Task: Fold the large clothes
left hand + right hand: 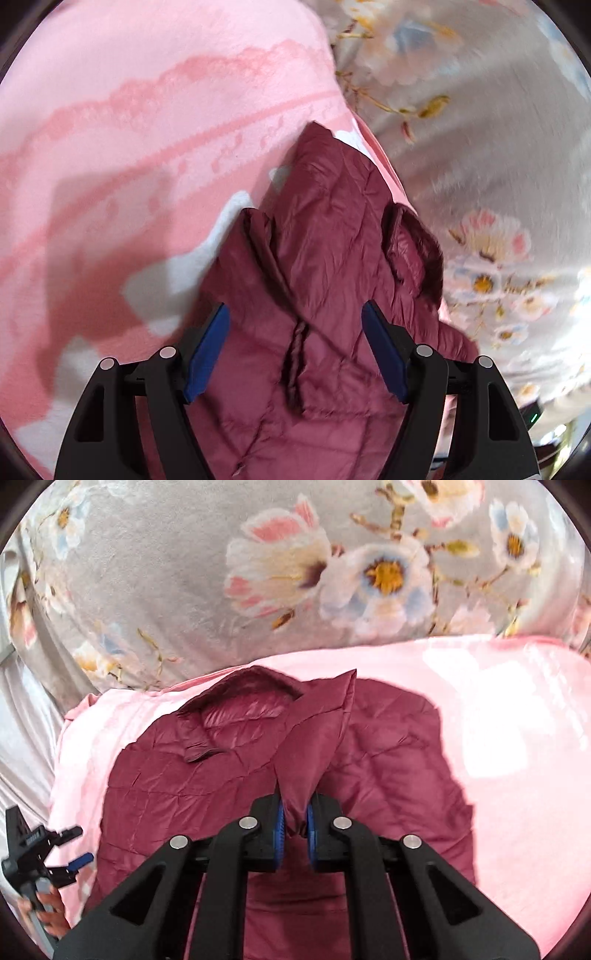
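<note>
A dark red quilted jacket (325,258) lies spread on a pink blanket (147,129). My left gripper (295,306) hovers over it with the blue pads wide apart; the fabric below lies slack and nothing is pinched. In the right wrist view the jacket (221,782) shows its collar toward the far side. My right gripper (294,801) is shut on a raised fold of the jacket, which stands up as a peak between the pads. The left gripper (70,845) also shows at the lower left, open, held by a hand (48,904).
The pink blanket (517,738) covers the working area under the jacket. Beyond it stretches a grey sheet with large flowers (184,572), also seen to the right in the left wrist view as the grey floral sheet (480,110).
</note>
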`<state>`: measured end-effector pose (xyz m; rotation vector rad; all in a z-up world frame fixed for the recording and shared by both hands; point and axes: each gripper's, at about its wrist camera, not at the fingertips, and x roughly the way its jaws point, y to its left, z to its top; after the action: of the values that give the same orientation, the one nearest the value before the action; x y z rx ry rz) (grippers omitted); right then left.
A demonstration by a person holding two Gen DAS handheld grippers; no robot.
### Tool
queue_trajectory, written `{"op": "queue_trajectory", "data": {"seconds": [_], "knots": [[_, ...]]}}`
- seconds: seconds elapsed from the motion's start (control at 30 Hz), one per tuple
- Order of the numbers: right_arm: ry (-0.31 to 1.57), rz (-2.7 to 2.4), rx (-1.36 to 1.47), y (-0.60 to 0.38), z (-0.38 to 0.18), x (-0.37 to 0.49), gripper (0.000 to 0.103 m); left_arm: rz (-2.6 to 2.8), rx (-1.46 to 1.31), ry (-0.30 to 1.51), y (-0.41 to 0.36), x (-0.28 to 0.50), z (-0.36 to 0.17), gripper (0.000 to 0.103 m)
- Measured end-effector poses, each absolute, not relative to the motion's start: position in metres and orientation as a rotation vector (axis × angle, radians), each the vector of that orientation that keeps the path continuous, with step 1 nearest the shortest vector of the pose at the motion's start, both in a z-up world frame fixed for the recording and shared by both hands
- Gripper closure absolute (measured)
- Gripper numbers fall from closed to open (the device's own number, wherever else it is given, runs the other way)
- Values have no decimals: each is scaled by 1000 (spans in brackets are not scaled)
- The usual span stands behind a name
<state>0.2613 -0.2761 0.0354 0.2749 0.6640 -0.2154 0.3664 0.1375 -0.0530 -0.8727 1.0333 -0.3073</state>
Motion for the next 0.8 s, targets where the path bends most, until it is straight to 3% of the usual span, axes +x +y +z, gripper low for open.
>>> {"op": "queue_trajectory", "data": {"seconds": [0.23,0.3,0.37,0.43,0.8], "knots": [[684,-242,247,-290,26,253,95,-244,-871,1061,122,402,-65,35],[692,-263,249,-296,20,250,95,-219,-828,1023,123,408,-63,49],[711,-278,252,-303,11,251,95,-193,-737,1024,118,415,-61,77],[738,-293,249,-308,-3,251,95,-188,-675,1036,115,417,-62,98],[830,-294,272,-316,-70,234,94,-121,-462,971,114,398,-58,102]]}}
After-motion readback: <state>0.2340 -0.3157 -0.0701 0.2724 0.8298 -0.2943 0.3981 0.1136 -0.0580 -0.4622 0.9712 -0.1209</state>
